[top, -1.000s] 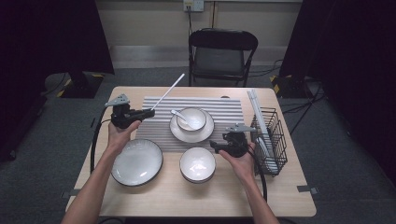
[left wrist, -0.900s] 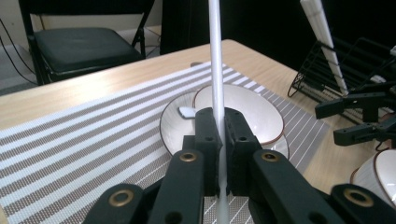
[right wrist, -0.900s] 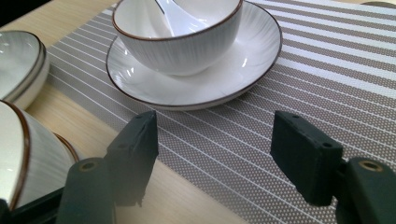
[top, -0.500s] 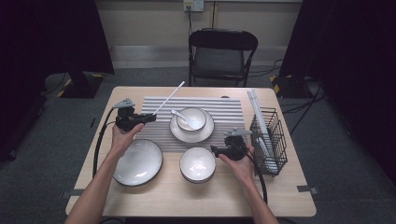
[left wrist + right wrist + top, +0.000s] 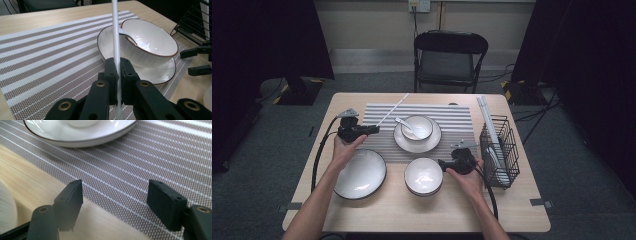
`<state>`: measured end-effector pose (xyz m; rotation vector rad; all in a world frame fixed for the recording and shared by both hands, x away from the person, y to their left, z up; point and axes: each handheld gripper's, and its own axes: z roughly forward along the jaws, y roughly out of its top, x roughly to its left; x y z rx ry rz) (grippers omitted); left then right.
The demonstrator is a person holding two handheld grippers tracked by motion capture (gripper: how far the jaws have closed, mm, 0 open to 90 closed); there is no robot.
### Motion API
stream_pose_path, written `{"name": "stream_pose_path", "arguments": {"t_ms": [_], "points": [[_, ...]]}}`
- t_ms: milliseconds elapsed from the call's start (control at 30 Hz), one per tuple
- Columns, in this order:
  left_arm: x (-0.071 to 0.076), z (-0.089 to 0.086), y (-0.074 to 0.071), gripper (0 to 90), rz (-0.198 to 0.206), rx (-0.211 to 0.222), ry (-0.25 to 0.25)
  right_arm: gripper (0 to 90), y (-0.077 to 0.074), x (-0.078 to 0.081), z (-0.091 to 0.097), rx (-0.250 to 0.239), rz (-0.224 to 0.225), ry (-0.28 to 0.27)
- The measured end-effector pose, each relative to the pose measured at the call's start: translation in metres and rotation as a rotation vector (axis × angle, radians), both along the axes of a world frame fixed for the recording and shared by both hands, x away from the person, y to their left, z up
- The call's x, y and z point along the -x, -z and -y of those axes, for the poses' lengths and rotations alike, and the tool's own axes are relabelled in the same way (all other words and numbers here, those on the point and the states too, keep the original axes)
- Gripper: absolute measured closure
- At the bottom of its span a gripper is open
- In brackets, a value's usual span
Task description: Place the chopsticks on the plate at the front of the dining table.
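Two grippers working: left gripper is clamping a white chopstick over the striped placemat; right gripper is gaping empty, jaws just opening wider.

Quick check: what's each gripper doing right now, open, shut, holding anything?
Left gripper: shut on the white chopstick.
Right gripper: open, fingers have just been opening, nothing between them, over the striped placemat.

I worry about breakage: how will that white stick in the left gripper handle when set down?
The white stick looks straight and unbent, so probably stiff. Thin and apparently round, it may roll on the striped mat. The left gripper pinches one end; it could swing.
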<state>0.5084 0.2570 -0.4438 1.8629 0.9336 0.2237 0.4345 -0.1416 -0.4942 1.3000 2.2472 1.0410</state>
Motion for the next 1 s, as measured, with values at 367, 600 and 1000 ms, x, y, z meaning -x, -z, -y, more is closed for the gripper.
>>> {"name": "stream_pose_path", "arguments": {"t_ms": [367,600,1000], "points": [[-0.001,0.003,0.016,85.9,-0.038,-0.022,-0.018,27.5,0.005,0.005,-0.004,0.055,0.04,0.006],[-0.002,0.005,0.021,85.9,-0.056,-0.023,-0.012,26.8,0.006,0.007,-0.005,0.063,0.056,0.009],[-0.002,0.017,0.031,85.8,-0.071,-0.039,-0.007,26.8,0.006,0.008,-0.006,0.063,0.057,0.013]]}}
